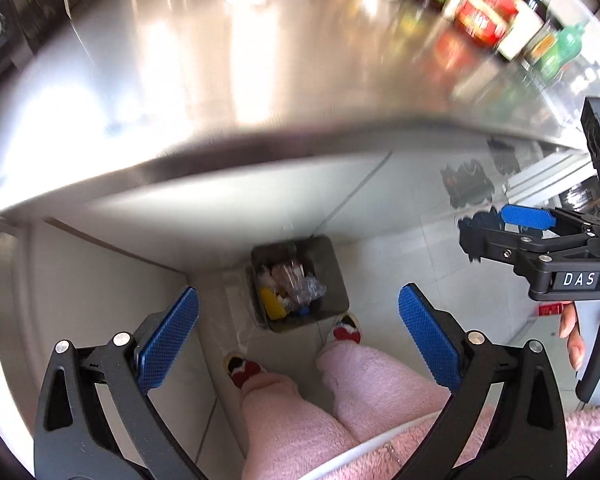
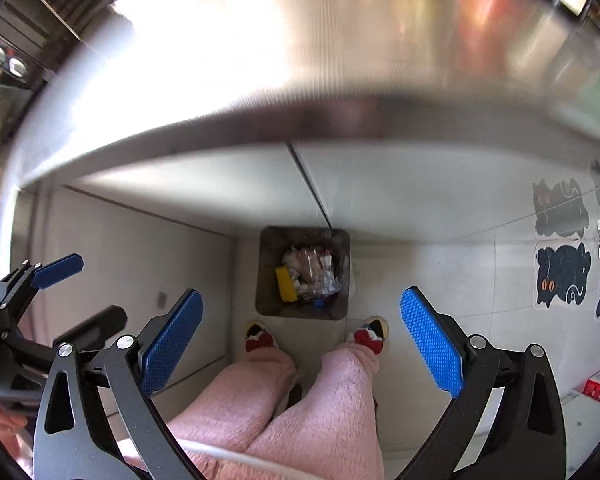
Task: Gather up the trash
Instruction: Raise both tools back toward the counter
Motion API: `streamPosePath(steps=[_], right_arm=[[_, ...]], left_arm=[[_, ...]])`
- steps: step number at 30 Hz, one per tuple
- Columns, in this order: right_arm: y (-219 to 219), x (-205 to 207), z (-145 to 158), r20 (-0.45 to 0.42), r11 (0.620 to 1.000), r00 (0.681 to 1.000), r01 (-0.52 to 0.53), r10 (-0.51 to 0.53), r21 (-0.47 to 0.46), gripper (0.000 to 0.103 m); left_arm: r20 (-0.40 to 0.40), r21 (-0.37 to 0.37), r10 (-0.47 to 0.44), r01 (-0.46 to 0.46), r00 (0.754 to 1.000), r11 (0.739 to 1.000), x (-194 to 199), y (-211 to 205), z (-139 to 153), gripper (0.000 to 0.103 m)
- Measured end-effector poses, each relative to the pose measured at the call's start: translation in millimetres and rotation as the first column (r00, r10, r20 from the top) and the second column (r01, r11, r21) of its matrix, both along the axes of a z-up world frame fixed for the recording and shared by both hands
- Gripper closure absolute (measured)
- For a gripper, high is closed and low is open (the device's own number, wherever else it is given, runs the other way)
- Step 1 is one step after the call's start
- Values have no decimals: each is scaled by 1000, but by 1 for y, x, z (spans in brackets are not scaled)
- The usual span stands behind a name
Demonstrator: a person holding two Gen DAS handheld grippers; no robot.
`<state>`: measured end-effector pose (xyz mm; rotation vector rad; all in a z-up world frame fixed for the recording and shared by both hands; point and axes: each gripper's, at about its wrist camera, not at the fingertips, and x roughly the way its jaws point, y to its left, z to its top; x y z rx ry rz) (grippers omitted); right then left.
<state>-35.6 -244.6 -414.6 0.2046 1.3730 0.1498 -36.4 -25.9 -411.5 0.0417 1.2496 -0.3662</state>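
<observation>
- Both grippers are spread wide w/ nothing held: left gripper (image 1: 299, 338), right gripper (image 2: 301, 338).
- The trash bin (image 2: 302, 274) stands on the floor straight ahead between the jaws, far below, already w/ plastic wrappers and a yellow piece inside.
- We judge that a drop is finished; next we should lift back up to the steel counter (image 1: 228, 92) above the jaws, approx. slowly, as the views are blurred.
- Bottles (image 1: 540, 28) stand at its far right; pale floor tiles (image 2: 440, 280) below.
</observation>
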Motion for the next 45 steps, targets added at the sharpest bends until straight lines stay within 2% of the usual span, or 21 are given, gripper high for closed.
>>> streamPosePath(steps=[8, 14, 18, 30, 33, 40, 42, 45], right_arm=[[-5, 10, 60, 125, 1000, 992, 3, -4, 2, 3], [-13, 42, 84, 188, 999, 982, 26, -22, -21, 3], [-22, 72, 93, 215, 998, 976, 55, -47, -32, 3], [-36, 179, 92, 231, 994, 968, 107, -98, -26, 4], [-42, 204, 86, 227, 989, 963, 144, -142, 8, 4], [-47, 248, 73, 255, 980, 949, 196, -183, -25, 5], [-46, 255, 70, 265, 980, 947, 198, -183, -30, 7], [-43, 265, 63, 264, 980, 948, 195, -178, -40, 17]], left_arm=[[108, -32, 44, -40, 993, 999, 13, 13, 57, 8], [144, -17, 29, -27, 989, 1000, 45, 6, 75, 8], [146, -35, 35, -30, 989, 999, 75, 3, 78, 8], [188, -9, 22, -21, 982, 1000, 173, -12, 80, 8], [197, -3, 13, -12, 980, 1000, 194, -14, 76, 8], [179, 12, 17, -20, 984, 1000, 234, -23, 57, 8], [177, 16, 22, -26, 984, 1000, 241, -26, 52, 8], [177, 21, 16, -20, 984, 1000, 251, -31, 46, 10]])
